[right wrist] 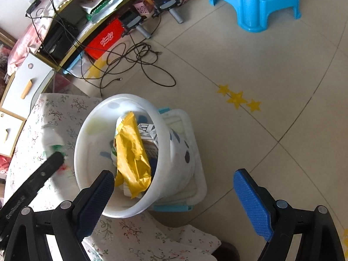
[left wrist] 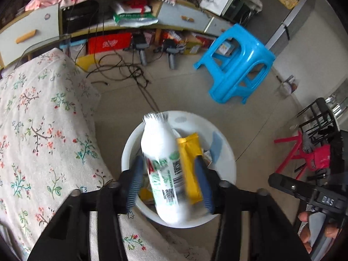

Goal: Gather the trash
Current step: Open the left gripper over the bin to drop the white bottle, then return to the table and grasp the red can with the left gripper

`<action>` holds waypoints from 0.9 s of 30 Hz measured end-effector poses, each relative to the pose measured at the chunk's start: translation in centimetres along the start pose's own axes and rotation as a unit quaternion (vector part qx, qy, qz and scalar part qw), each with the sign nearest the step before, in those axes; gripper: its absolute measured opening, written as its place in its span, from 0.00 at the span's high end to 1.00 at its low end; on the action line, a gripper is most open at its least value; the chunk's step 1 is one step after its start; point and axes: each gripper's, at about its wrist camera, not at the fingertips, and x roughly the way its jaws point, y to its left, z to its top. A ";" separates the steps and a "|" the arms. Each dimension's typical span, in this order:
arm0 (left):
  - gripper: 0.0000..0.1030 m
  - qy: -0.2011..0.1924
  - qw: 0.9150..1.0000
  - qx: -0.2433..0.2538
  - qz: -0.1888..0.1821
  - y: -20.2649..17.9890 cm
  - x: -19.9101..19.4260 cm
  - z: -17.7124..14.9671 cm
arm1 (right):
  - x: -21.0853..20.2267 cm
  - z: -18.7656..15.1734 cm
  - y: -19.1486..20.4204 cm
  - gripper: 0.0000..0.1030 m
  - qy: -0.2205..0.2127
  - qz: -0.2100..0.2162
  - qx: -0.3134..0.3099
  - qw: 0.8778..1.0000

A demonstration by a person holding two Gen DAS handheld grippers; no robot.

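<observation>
A white bottle is seen between the fingers of the left gripper, right above the white bin, and it is blurred. The blue pads stand a little wider than the bottle on both sides, with gaps showing, so the grip is judged to be released and the bottle is taken to be dropping, though contact cannot be ruled out entirely. The drop-off step is in hand. The bottle's cap points to 12 o'clock and its base to 6 o'clock in the left wrist view. The right gripper is spread wide with nothing between its fingers, hovering at the bin's 5 o'clock side. The bin sits just beside the flowered cloth, on a pale lidded box. Now the count: one bottle in the air, one yellow wrapper sticking up in the bin, one small printed carton behind it at 1 o'clock, and other scraps underneath that cannot be made out. One bin, two grippers. A blue stool is standing at 1 o'clock across the floor, and cables are strewn at 12 o'clock. Next, it is judged, the left gripper should be drawn back clear of the rim, and a fresh piece of trash looked for.
</observation>
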 end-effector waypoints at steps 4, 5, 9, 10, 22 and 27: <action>0.27 -0.016 1.000 0.013 0.023 0.2 -1.0 -0.5 | -0.2 -0.2 0.5 0.10 -0.002 0.003 -0.005 1.000; 0.27 -0.017 0.999 0.016 0.027 0.5 -1.3 -0.7 | -0.2 -0.2 0.6 0.10 -0.003 0.003 -0.007 1.000; 0.25 -0.018 0.999 0.016 0.047 2.1 -2.9 -1.5 | -0.4 -0.5 1.4 0.10 -0.005 0.002 -0.017 1.000; 0.22 -0.020 0.998 0.015 0.051 2.5 -3.4 -1.7 | -0.4 -0.6 1.6 0.10 -0.006 0.002 -0.019 1.000; 0.10 -0.040 0.993 0.007 0.109 8.8 -10.9 -5.4 | -0.1 -2.5 5.1 0.10 0.000 0.002 -0.056 0.998; 0.10 -0.042 0.989 0.003 0.142 11.9 -14.2 -7.6 | 0.5 -3.5 7.9 0.10 0.011 0.014 -0.081 0.997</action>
